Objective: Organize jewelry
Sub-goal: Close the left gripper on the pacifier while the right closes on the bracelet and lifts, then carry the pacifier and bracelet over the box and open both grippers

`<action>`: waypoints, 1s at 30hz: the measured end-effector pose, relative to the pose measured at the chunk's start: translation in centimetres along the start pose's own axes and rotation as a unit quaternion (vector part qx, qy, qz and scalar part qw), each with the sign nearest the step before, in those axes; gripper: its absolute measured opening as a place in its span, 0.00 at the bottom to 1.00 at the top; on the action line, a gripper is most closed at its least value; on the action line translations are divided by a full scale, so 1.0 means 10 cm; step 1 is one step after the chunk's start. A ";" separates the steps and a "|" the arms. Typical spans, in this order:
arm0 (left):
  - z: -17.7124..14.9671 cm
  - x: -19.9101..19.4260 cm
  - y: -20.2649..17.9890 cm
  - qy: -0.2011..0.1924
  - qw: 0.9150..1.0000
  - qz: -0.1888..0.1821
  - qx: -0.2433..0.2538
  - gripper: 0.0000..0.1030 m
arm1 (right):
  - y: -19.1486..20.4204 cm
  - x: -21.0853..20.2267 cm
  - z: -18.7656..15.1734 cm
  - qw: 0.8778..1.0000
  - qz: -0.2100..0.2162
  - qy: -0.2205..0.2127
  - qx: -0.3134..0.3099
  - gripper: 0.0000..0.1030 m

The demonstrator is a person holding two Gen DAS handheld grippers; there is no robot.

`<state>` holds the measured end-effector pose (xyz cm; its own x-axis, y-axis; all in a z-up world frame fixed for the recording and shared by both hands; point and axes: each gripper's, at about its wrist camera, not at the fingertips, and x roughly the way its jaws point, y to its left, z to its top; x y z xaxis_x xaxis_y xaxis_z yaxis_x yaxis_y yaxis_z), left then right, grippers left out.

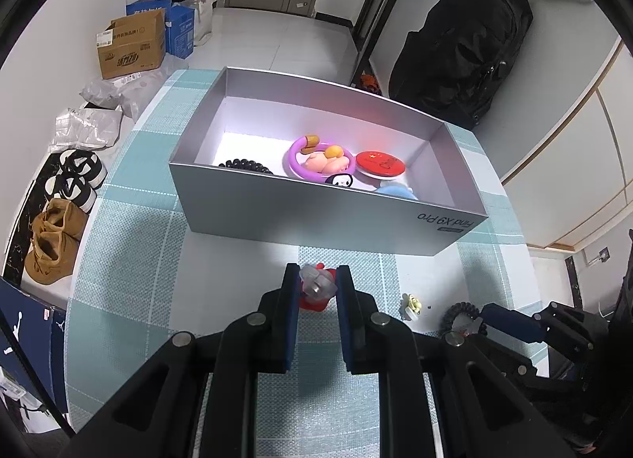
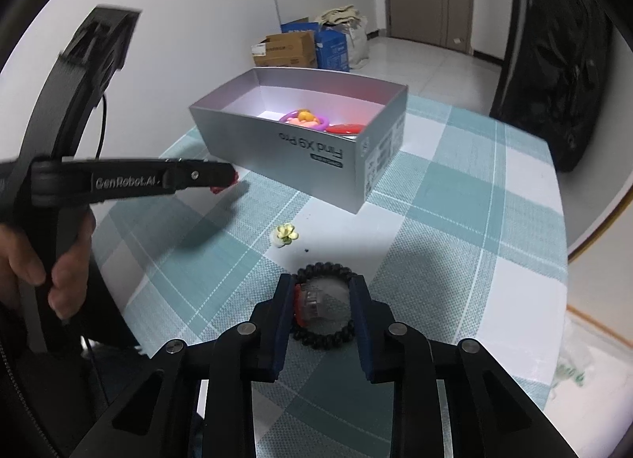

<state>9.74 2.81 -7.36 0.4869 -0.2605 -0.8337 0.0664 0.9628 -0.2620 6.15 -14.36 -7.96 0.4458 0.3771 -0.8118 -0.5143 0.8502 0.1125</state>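
A grey open box on the checked tablecloth holds a purple ring toy, a red round badge, a black coil hair tie and a blue item. My left gripper is shut on a clear-and-red trinket, held just above the cloth in front of the box. My right gripper has its jaws around a clear trinket with red that lies inside a black bead bracelet on the cloth. A small yellow flower piece lies between the grippers.
The round table's edge drops to the floor at left, where shoes and cardboard boxes lie. A black backpack stands behind the table. A hand holds the left gripper's handle.
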 end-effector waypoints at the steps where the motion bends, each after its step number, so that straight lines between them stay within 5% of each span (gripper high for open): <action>1: 0.00 0.00 0.00 -0.001 1.000 0.000 0.000 0.12 | 0.01 0.00 0.00 1.000 -0.001 -0.001 -0.004 0.26; 11: -0.01 -0.04 -0.01 -0.004 1.000 -0.008 -0.001 0.12 | -0.07 -0.09 0.05 0.999 0.023 -0.022 0.024 0.26; 12: -0.01 -0.06 -0.01 -0.006 1.000 -0.011 -0.001 0.12 | -0.08 -0.10 0.07 0.999 0.029 -0.026 0.030 0.23; 13: -0.01 -0.07 -0.01 -0.006 1.000 -0.014 -0.001 0.12 | -0.10 -0.11 0.08 0.998 0.034 -0.029 0.035 0.07; 14: -0.01 -0.08 -0.02 -0.008 1.000 -0.016 -0.002 0.12 | -0.11 -0.12 0.09 0.998 0.038 -0.030 0.038 0.05; 30: 0.04 -0.17 -0.01 -0.020 0.999 -0.049 -0.013 0.12 | -0.08 -0.09 0.05 0.997 0.059 -0.010 0.042 0.10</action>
<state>9.27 3.14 -5.72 0.5130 -0.3506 -0.7835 0.0938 0.9302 -0.3549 6.55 -15.22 -7.06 0.4003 0.4825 -0.7790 -0.5009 0.8271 0.2549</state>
